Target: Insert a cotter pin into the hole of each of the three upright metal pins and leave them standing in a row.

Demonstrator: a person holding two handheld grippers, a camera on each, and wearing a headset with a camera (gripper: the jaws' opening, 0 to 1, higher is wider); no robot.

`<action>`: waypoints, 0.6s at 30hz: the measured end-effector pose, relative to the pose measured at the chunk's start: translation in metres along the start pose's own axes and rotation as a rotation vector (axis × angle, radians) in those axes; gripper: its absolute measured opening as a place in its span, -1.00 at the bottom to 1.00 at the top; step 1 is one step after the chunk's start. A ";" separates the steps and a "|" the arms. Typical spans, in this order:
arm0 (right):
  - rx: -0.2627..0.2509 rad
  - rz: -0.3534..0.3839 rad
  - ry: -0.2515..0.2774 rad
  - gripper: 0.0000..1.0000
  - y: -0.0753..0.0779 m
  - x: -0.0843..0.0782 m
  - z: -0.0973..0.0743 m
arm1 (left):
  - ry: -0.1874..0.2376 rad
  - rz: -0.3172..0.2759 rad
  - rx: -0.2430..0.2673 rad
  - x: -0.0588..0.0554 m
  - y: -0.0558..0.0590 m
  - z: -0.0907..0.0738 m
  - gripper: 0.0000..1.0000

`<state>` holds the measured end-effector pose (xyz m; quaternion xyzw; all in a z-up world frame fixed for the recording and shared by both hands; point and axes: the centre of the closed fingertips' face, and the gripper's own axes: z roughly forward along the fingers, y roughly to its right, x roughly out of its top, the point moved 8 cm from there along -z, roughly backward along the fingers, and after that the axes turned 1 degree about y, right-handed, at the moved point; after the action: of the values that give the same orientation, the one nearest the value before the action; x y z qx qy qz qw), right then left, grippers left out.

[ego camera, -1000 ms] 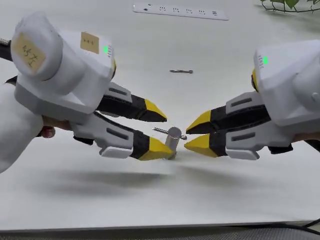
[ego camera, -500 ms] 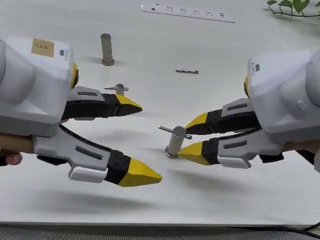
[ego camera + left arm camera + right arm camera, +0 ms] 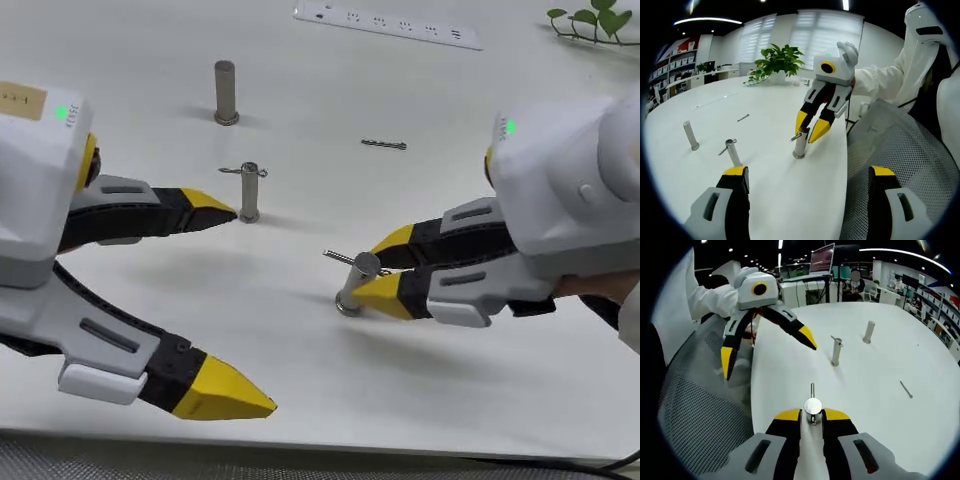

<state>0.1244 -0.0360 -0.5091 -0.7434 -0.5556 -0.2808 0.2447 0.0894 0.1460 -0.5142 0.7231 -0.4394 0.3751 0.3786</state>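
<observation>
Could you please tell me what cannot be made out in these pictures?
- Head view: the far pin is too small to show its hole.
- Head view: the loose cotter pin is too small to show its legs.
- Right gripper view: the right gripper hides the base of the near pin; whether its jaws press it is unclear.
- Head view: the left edge cuts off the body of the left gripper.

1. Far metal pin [image 3: 225, 92]: plain grey cylinder on a flanged base, upright, far left.
2. Middle metal pin [image 3: 250, 195]: upright, nearer than the first and slightly right of it; a cotter pin [image 3: 242, 171] crosses its top horizontally.
3. Near metal pin [image 3: 348, 297]: nearest and rightmost, leaning slightly; second cotter pin [image 3: 338, 258] through its head, which is clamped by the right gripper [image 3: 362, 270].
4. Loose cotter pin [image 3: 384, 145]: lying flat, far right, well apart.
</observation>
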 end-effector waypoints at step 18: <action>-0.010 -0.053 -0.018 -0.84 -0.002 0.002 0.001 | -0.003 -0.015 -0.002 -0.005 0.000 -0.004 0.97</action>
<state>0.1235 -0.0338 -0.5083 -0.7321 -0.5758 -0.2832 0.2287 0.0867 0.1512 -0.5162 0.7265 -0.4351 0.3706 0.3815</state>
